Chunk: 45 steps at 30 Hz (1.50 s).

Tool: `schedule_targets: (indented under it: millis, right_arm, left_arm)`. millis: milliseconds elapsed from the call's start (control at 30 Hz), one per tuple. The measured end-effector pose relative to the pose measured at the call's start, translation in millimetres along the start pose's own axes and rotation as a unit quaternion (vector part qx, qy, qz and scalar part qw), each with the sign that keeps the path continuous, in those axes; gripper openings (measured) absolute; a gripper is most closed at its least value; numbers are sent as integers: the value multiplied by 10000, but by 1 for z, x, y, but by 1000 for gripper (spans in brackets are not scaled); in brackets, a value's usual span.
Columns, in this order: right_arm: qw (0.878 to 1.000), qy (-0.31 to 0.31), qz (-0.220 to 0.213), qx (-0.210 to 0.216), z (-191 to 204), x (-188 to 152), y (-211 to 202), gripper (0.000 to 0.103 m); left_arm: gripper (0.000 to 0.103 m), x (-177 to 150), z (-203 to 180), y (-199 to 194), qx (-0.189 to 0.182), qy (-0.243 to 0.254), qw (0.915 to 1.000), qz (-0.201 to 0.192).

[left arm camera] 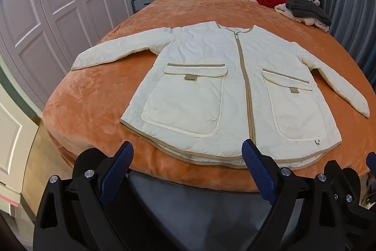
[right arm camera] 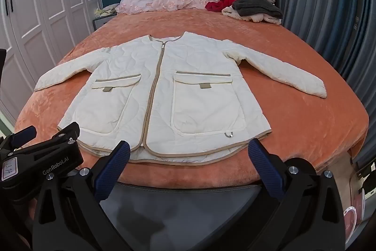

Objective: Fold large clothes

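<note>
Blue-padded grippers: left gripper (left arm camera: 188, 157) and right gripper (right arm camera: 189, 157) both spread wide, holding nothing, hovering at the near bed edge.
Jacket: cream quilted jacket (left arm camera: 225, 86) lies flat just beyond both, on the orange blanket (left arm camera: 94, 95).
Around: pink bedding (right arm camera: 164, 0), red garment (right arm camera: 225, 0) and grey-and-cream pile (right arm camera: 256, 8) far beyond, clear of the jacket.
Cut off: gripper bodies leave the frame below.
Direction: zipper runs away from the grippers, hem nearest, sleeves spread sideways.
</note>
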State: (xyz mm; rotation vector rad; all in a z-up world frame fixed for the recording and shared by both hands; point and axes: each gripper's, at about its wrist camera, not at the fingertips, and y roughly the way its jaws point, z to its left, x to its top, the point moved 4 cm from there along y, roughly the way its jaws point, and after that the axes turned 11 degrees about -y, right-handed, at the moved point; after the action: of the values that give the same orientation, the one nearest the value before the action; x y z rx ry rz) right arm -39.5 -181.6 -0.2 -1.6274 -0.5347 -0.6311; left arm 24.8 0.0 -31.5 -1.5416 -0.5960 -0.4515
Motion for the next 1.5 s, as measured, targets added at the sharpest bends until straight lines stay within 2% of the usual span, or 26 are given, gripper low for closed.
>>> schedule_targets:
  millis: [1500]
  right_arm:
    - [10000,55,50,52,0,-4,3,98]
  left_arm:
    - [89,0,3,0,31,22,10000,0]
